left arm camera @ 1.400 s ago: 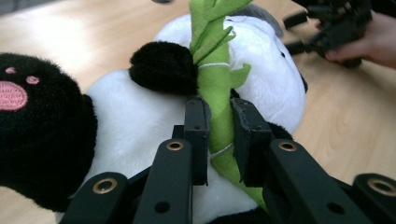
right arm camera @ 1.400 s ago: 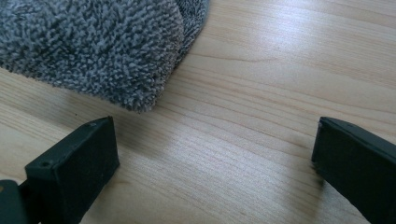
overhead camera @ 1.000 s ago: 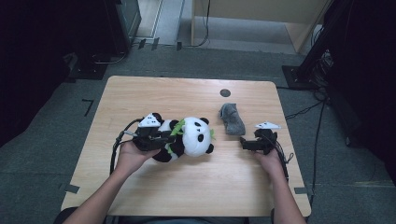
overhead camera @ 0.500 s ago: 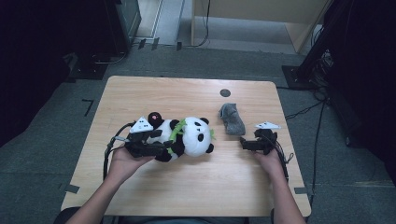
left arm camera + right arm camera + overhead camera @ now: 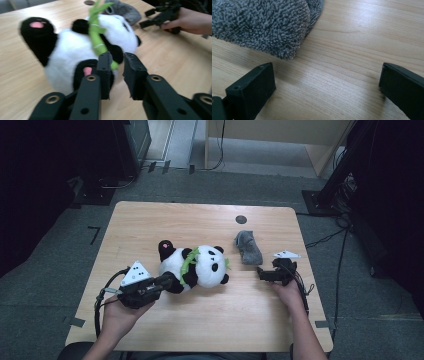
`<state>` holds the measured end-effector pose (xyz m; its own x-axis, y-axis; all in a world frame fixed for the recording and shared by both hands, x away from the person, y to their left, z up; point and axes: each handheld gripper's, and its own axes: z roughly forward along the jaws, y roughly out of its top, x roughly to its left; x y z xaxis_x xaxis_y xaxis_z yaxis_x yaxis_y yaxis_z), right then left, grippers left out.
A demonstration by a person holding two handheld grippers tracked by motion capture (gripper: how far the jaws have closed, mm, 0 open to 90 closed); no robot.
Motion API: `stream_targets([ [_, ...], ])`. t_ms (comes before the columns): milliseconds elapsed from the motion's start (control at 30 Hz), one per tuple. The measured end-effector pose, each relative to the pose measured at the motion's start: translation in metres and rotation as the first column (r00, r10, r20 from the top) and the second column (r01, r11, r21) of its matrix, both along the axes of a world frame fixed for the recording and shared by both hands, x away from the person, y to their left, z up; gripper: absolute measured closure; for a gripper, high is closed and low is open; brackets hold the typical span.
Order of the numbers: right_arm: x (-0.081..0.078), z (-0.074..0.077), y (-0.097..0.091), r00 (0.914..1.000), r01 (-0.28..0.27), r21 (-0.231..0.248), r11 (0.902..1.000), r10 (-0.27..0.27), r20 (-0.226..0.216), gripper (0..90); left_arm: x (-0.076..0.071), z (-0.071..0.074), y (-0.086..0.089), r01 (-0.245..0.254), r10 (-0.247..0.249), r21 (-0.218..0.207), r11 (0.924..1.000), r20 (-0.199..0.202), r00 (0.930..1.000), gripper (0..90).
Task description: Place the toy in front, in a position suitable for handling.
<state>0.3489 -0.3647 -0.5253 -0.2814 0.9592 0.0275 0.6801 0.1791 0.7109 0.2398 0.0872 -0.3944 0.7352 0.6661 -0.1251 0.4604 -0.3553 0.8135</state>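
Left claw [image 5: 116, 62] jaws just closing, nearly shut, empty, just off panda plush [image 5: 196, 266]; right claw [image 5: 325, 82] wide open, empty, beside grey sock [image 5: 262, 23] on surface [image 5: 210, 320]

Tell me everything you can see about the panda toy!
The black and white plush panda toy lies tipped over near the middle of the light wooden table. Its fur looks soft and fluffy. It has black ears, black legs with pink pads on the paws, and hugs a green bamboo stalk across its belly. One leg sticks up. The left gripper sits at its lower leg, with the jaws nearly together. A fuzzy grey sock lies close by, apart from it.
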Motion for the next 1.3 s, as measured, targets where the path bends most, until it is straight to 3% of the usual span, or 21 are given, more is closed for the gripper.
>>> stream_targets([
  [67, 0.000, 0.000, 0.000, 1.0000, 0.000, 0.000, 1.0000, 0.000, 0.000, 0.3, -0.002, -0.003, -0.004, 0.013, -0.012, 0.009, 0.9999, -0.003, 0.9999, 78.2],
  [167, 0.000, 0.000, 0.000, 1.0000, 0.000, 0.000, 1.0000, 0.000, 0.000, 0.3, 0.001, -0.022, -0.016, 0.043, -0.041, 0.043, 0.9981, -0.055, 0.9976, 75.9],
  [300, 0.000, 0.000, 0.000, 1.0000, 0.000, 0.000, 1.0000, 0.000, 0.000, 0.3, 0.011, -0.038, -0.015, 0.020, -0.014, 0.050, 0.9985, -0.104, 0.9944, 68.5],
  [433, 0.000, 0.000, 0.000, 1.0000, 0.000, 0.000, 1.0000, 0.000, 0.000, 0.3, 0.017, -0.045, -0.008, -0.002, 0.010, 0.075, 0.9972, -0.099, 0.9951, 63.9],
  [667, -0.001, 0.000, 0.001, 1.0000, 0.006, 0.000, 1.0000, -0.006, 0.000, 0.7, 0.024, -0.048, 0.002, -0.035, 0.039, 0.047, 0.9983, -0.094, 0.9948, 58.7],
  [767, -0.003, 0.004, 0.002, 1.0000, -0.001, 0.001, 1.0000, 0.001, 0.002, 16.0, 0.028, -0.051, 0.003, -0.053, 0.058, 0.060, 0.9968, -0.082, 0.9950, 56.7],
  [900, -0.005, 0.009, 0.002, 0.9995, 0.016, -0.002, 0.9999, -0.016, -0.027, 21.5, 0.031, -0.052, 0.007, -0.063, 0.068, 0.066, 0.9959, -0.085, 0.9940, 54.8],
  [1000, -0.009, 0.018, -0.002, 0.9996, 0.002, 0.050, 0.9987, -0.001, -0.030, 30.0, 0.034, -0.054, 0.012, -0.074, 0.080, 0.065, 0.9951, -0.087, 0.9931, 53.4],
  [1133, -0.015, 0.030, -0.001, 0.9996, -0.028, 0.091, 0.9954, 0.028, 0.003, 33.1, 0.038, -0.055, 0.016, -0.090, 0.095, 0.056, 0.9944, -0.098, 0.9907, 52.3],
  [1200, -0.022, 0.045, 0.007, 0.9954, -0.078, 0.053, 0.9955, 0.075, 0.060, 40.5, 0.038, -0.055, 0.019, -0.107, 0.112, 0.053, 0.9928, -0.100, 0.9886, 51.4],
  [1300, -0.026, 0.061, 0.019, 0.9835, -0.142, 0.065, 0.9877, 0.133, 0.123, 46.4, 0.037, -0.054, 0.019, -0.112, 0.116, 0.056, 0.9922, -0.087, 0.9894, 52.5],
])
